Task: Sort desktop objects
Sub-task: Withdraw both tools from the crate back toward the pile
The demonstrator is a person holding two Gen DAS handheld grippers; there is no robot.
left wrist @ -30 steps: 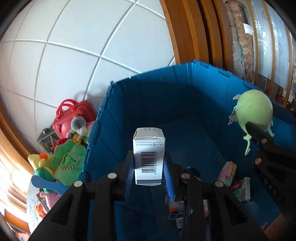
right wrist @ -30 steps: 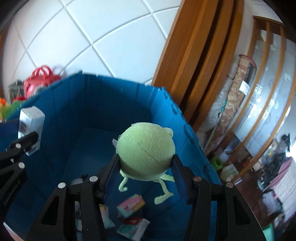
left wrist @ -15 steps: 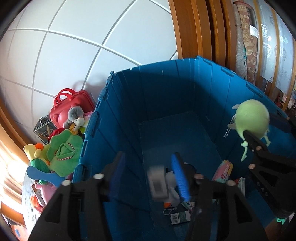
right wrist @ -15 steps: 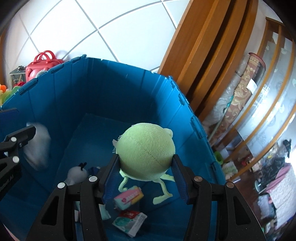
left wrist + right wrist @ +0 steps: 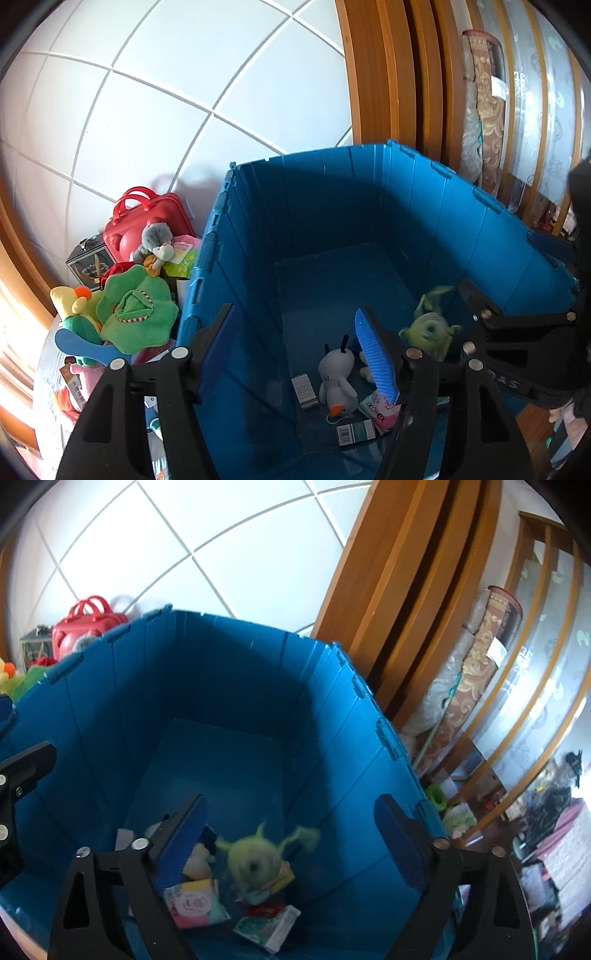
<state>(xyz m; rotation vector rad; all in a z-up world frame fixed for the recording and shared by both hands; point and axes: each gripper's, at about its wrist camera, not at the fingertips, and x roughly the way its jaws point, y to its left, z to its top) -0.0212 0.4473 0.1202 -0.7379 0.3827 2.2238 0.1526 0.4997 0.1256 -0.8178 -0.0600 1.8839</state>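
The left gripper (image 5: 295, 347) and right gripper (image 5: 291, 834), low in their frames, have just been opening; both sets of fingers stand apart with nothing between them. Beyond, the green plush (image 5: 255, 860) is blurred at the bottom of the blue crate (image 5: 369, 192), near the white plush (image 5: 336, 373). To finish the drop cleanly, lift both grippers clear before turning to the toy pile (image 5: 136, 306) at left.
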